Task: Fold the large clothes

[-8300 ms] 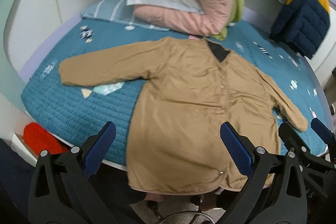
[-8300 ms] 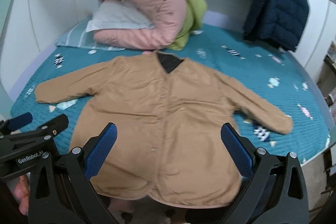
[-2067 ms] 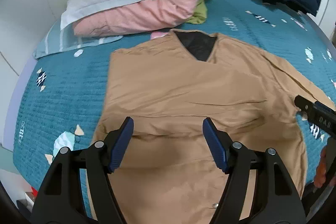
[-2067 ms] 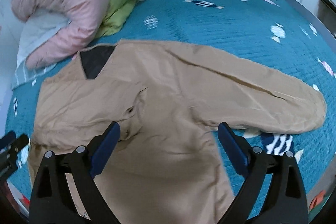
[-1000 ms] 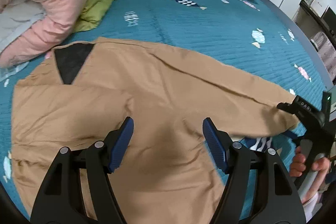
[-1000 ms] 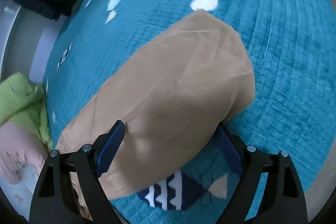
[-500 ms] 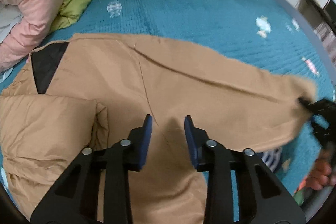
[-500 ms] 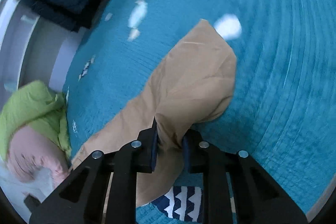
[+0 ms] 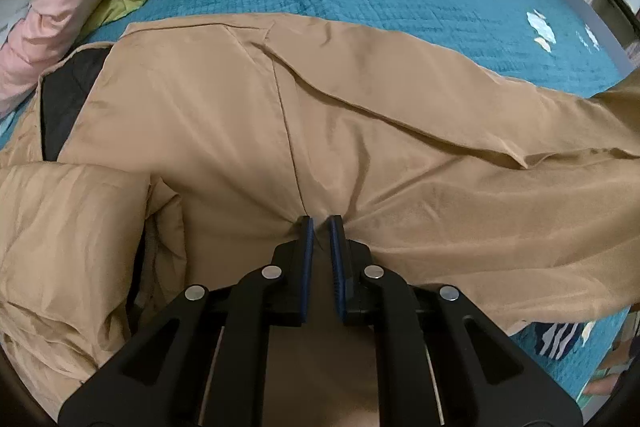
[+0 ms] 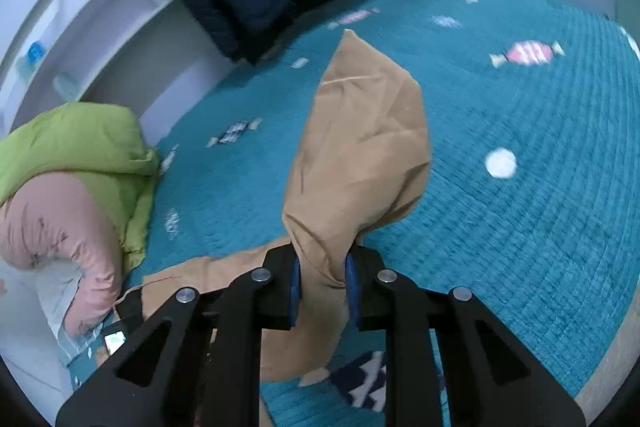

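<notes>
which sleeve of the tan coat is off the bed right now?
The far sleeve, bunched and lifted between the right gripper fingers. The other sleeve lies folded flat across the coat's front, while the left gripper pinches cloth near the lifted sleeve's armpit.

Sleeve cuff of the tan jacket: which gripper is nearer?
Right. The right gripper is clamped on the sleeve just behind the sleeve cuff; the left gripper pinches the tan jacket at the armpit, up the sleeve.
</notes>
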Demonstrator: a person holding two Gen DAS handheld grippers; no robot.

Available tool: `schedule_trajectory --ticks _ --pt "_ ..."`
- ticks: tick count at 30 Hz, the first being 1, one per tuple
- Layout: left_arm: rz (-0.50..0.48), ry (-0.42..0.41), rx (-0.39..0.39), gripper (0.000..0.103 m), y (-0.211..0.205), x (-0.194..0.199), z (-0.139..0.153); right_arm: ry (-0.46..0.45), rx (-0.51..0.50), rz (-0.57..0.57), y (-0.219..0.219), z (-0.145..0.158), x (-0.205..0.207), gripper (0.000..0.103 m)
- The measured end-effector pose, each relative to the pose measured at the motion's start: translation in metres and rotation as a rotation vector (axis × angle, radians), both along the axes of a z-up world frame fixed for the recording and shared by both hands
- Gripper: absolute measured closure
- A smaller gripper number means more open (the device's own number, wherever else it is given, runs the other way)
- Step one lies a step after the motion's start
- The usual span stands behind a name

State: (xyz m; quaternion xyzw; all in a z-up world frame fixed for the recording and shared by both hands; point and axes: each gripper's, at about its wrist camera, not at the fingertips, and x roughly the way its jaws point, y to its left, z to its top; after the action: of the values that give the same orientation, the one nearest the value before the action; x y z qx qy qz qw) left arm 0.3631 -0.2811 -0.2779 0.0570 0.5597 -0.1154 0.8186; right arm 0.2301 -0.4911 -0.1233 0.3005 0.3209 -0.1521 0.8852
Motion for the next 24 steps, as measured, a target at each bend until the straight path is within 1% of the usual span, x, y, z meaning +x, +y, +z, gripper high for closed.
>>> schedule_trajectory --ticks 2,5,7,9,11,12,14,15,16,17,18,21,24 --pt "-0.002 -0.006 -0.011 0.094 0.001 0.002 -0.001 -0.023 -0.007 0.024 0.011 0.011 0.004 0.086" --pt "-0.021 -0.010 -0.007 0.094 0.001 0.004 -0.001 -0.042 -0.022 0.051 0.029 0.026 0.011 0.086" --pt "-0.049 -0.003 0.005 0.094 0.000 0.003 0.006 -0.064 -0.038 0.069 0.047 0.039 0.015 0.086" --pt "-0.108 -0.034 0.029 0.093 0.001 -0.003 0.021 -0.088 -0.053 0.093 0.063 0.051 0.018 0.086" --pt "-0.133 -0.102 0.057 0.093 0.008 -0.013 0.040 -0.118 -0.074 0.121 0.086 0.066 0.019 0.086" --pt "-0.133 -0.122 0.042 0.093 0.018 -0.016 0.052 -0.128 -0.086 0.138 0.096 0.072 0.020 0.086" --pt "-0.105 -0.130 -0.018 0.093 0.043 -0.020 0.075 -0.140 -0.140 0.185 0.127 0.085 0.021 0.086" --pt "-0.093 -0.138 -0.028 0.093 0.051 -0.022 0.082 -0.140 -0.167 0.204 0.139 0.088 0.020 0.086" --pt "-0.075 -0.161 -0.039 0.093 0.067 -0.025 0.095 -0.139 -0.185 0.220 0.151 0.091 0.021 0.086" --pt "-0.067 -0.175 -0.042 0.093 0.076 -0.026 0.103 -0.139 -0.194 0.236 0.161 0.093 0.022 0.086" --pt "-0.052 -0.198 -0.046 0.093 0.093 -0.031 0.115 -0.136 -0.199 0.261 0.174 0.094 0.024 0.086" --pt "-0.022 -0.238 -0.033 0.093 0.133 -0.040 0.139 -0.126 -0.208 0.306 0.201 0.093 0.030 0.086" --pt "0.006 -0.271 -0.026 0.093 0.167 -0.047 0.156 -0.110 -0.223 0.353 0.233 0.090 0.038 0.086"
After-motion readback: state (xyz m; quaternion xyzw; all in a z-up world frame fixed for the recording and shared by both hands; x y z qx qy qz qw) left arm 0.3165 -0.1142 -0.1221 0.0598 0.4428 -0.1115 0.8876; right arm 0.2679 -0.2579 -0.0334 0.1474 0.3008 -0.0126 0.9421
